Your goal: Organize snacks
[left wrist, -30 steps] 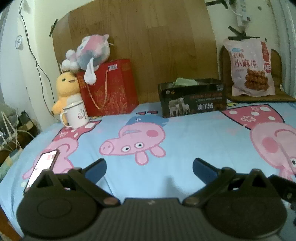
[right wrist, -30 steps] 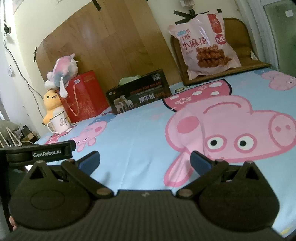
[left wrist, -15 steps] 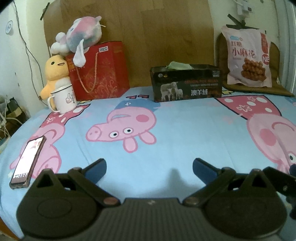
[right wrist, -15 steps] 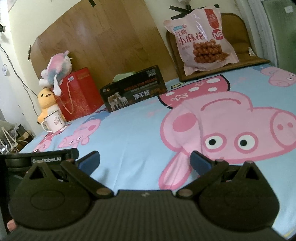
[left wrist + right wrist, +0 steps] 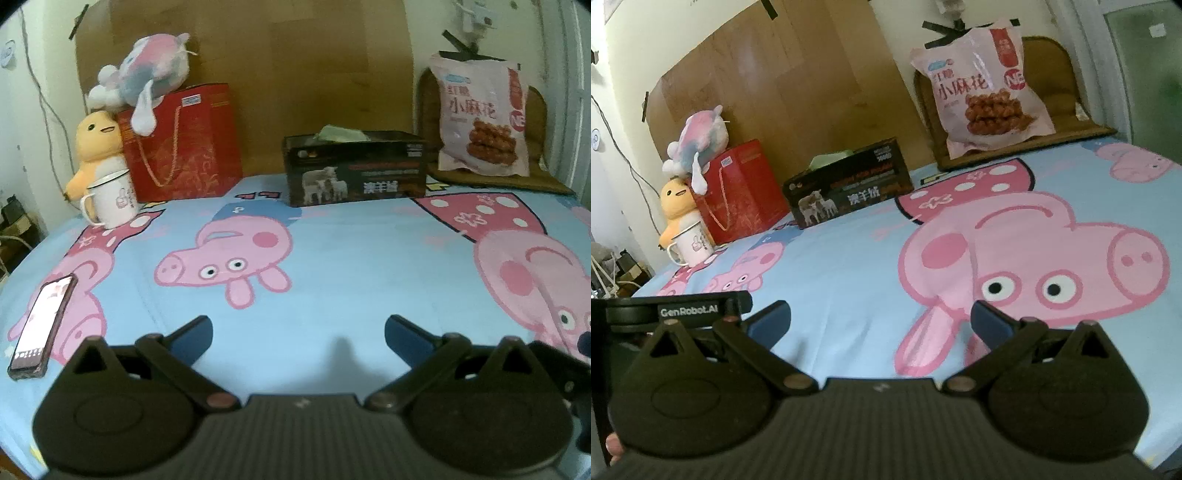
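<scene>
1. Left tongs [image 5: 298,332]: spread wide, blue pads well apart, nothing between them, poised over the near part of the bed [image 5: 354,258].
2. Right tongs [image 5: 881,317]: likewise spread wide and empty, above the sheet beside the large pink pig print [image 5: 1027,273]; a black housing lettered GenRobot.AI [image 5: 689,311] just left of the left finger, and a fingertip [image 5: 614,445] peeking at the lower left edge.
3. Just left of the left tongs, near the bed's edge: a phone [image 5: 42,326] lying flat, screen lit and facing up.
4. Ahead of the left tongs, mid-bed: a smaller pink pig print [image 5: 229,258] on the light blue sheet.
5. Far ahead and left of both tongs: a white enamel mug [image 5: 110,199] standing upright, handle to the left, touching a yellow plush toy [image 5: 96,146] behind it.
6. Next to these, further right: a red gift bag [image 5: 184,142] with cord handles, upright against the wooden headboard [image 5: 295,74], and a pink-and-blue plush toy [image 5: 147,75] lying on top of the bag.
7. Far ahead, roughly centred on the left tongs: a dark box [image 5: 354,168] printed with sheep, something pale green showing at its open top.
8. Far ahead and right of the left tongs, far ahead of the right tongs: the pink snack bag [image 5: 482,118] with fried twists pictured, propped upright on a brown cushion [image 5: 539,110], well apart from both tongs and right of the dark box.
</scene>
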`<action>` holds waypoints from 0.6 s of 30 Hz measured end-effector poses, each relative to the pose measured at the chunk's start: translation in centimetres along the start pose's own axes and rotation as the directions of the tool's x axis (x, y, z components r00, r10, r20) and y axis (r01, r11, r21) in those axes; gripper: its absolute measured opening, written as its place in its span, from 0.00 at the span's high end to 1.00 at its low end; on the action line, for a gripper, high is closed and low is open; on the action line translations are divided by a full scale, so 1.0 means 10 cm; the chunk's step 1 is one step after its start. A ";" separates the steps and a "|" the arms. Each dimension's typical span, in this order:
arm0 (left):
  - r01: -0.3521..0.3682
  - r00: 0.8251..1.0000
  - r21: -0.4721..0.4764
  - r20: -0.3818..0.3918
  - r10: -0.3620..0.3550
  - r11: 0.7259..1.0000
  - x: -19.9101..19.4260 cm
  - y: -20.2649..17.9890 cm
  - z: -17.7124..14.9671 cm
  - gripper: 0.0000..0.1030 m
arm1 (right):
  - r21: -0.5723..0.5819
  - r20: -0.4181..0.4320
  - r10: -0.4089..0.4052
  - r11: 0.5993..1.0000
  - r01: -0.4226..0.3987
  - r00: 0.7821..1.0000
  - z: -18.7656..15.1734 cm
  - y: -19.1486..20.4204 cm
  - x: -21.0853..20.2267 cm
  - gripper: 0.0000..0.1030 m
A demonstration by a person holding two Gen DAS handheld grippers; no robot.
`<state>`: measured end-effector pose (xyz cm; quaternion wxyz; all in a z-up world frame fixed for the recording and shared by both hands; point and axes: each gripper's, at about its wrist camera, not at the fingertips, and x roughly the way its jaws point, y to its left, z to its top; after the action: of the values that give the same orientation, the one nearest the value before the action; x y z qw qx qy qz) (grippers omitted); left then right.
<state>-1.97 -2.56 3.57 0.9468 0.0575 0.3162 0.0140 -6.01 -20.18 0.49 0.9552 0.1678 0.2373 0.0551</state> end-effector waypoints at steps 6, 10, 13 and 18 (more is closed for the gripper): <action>0.027 1.000 0.027 0.003 -0.027 0.999 -0.01 -0.11 0.00 0.00 | 0.007 0.013 -0.020 1.000 0.020 1.000 0.01 -0.04 -0.05 0.00; 0.040 0.999 0.034 0.000 -0.040 0.999 0.01 -0.15 0.01 0.00 | 0.009 0.015 -0.030 1.000 0.030 0.999 0.00 -0.05 -0.07 0.00; 0.049 0.999 0.037 -0.006 -0.048 0.998 0.03 -0.17 0.01 0.00 | 0.011 0.014 -0.035 0.999 0.035 0.999 0.00 -0.05 -0.06 0.00; 0.052 0.999 0.038 -0.013 -0.052 0.998 0.06 -0.17 0.00 0.00 | 0.006 0.002 -0.032 0.999 0.032 0.999 0.00 -0.04 -0.02 0.00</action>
<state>-1.55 -4.17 3.03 0.9437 0.0674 0.3235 -0.0162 -6.18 -20.61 0.43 0.9557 0.1671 0.2390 0.0389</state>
